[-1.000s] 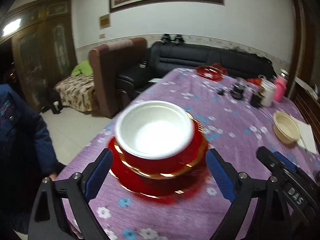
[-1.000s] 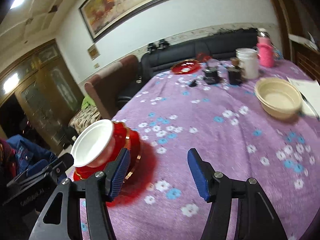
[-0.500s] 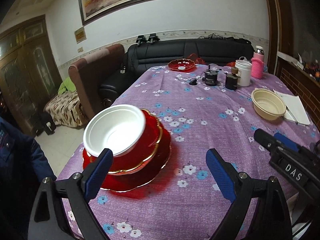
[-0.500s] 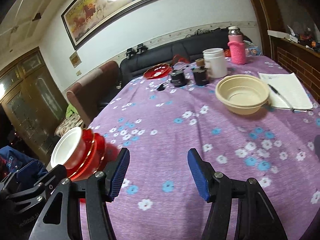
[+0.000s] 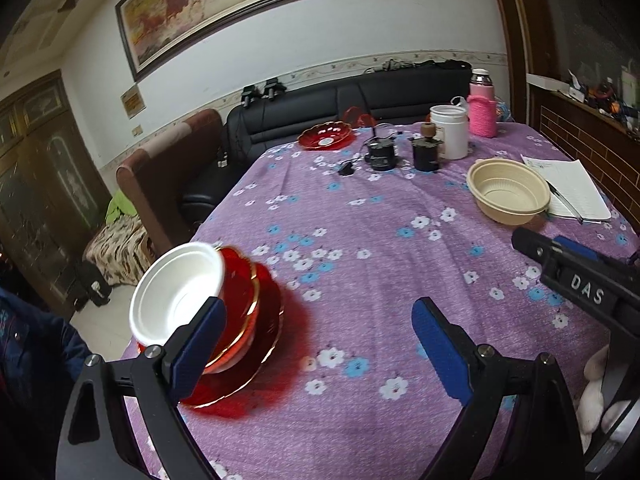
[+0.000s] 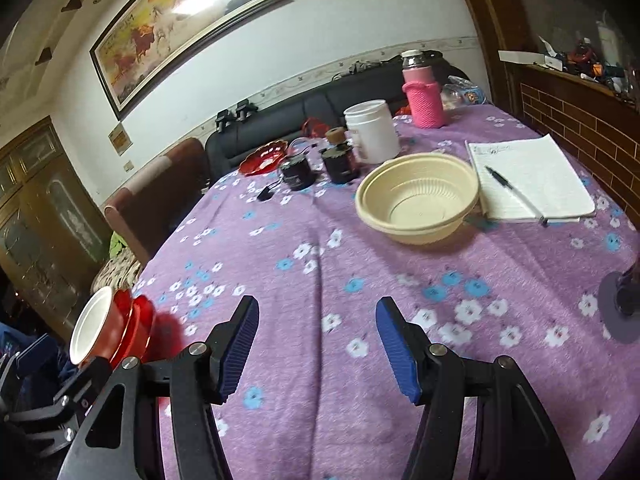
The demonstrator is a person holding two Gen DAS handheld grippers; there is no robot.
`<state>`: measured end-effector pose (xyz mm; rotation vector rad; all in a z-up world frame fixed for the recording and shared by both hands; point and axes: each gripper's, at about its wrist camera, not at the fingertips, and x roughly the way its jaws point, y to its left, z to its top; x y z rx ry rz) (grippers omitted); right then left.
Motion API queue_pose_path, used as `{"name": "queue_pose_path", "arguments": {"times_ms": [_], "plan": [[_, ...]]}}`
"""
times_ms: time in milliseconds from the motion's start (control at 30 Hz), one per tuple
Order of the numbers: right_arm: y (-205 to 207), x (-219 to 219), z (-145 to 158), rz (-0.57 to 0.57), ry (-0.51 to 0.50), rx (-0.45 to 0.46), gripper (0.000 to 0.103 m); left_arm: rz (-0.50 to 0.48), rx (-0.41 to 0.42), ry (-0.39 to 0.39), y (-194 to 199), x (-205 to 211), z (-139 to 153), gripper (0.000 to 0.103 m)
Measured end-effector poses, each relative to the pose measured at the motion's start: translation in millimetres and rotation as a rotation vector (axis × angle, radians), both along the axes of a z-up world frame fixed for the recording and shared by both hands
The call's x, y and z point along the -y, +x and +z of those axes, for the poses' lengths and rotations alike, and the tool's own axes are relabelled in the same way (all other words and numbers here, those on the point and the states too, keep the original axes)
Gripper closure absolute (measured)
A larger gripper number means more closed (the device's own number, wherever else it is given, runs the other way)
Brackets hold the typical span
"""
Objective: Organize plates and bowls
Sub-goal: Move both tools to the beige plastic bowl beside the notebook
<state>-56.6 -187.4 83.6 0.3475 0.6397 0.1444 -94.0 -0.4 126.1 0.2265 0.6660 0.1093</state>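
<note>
Dim indoor light, glare on the framed painting point(image 5: 224, 12), slight motion blur, strong fisheye bending and dark corners.

White bowl point(image 5: 176, 288) nested in red gold-rimmed bowl point(image 5: 240, 300), both stacked on red plate point(image 5: 256, 364), at near-left table edge. Beige ribbed bowl point(image 6: 418, 196) upright, empty, far right, just beside the notebook. Second red plate point(image 5: 326, 135), scalloped, at far end of table, well apart from the stack.
</note>
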Motion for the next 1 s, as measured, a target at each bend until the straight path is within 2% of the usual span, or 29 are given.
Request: {"name": "queue_pose_path", "arguments": {"times_ms": [200, 367, 567, 733, 833, 900, 1000], "plan": [[21, 16, 19, -0.033, -0.014, 0.035, 0.038, -0.033, 0.002, 0.011, 17, 20, 0, 0.009], [56, 36, 34, -0.102, -0.009, 0.059, 0.035, -0.058, -0.011, -0.001, 39, 31, 4, 0.009], [99, 60, 34, -0.184, -0.037, 0.053, 0.035, -0.075, -0.044, -0.141, 88, 30, 23, 0.009], [109, 90, 12, -0.257, -0.015, 0.017, 0.035, -0.113, -0.079, -0.213, 133, 39, 24, 0.009], [119, 103, -4, -0.28, -0.014, -0.03, 0.035, -0.13, -0.139, -0.274, 168, 48, 12, 0.009], [124, 111, -14, -0.29, -0.001, -0.059, 0.035, -0.142, -0.203, -0.346, 195, 54, -3, 0.01], [132, 122, -28, -0.286, 0.042, -0.1, 0.039, -0.128, -0.292, -0.397, 228, 65, -29, 0.01]]}}
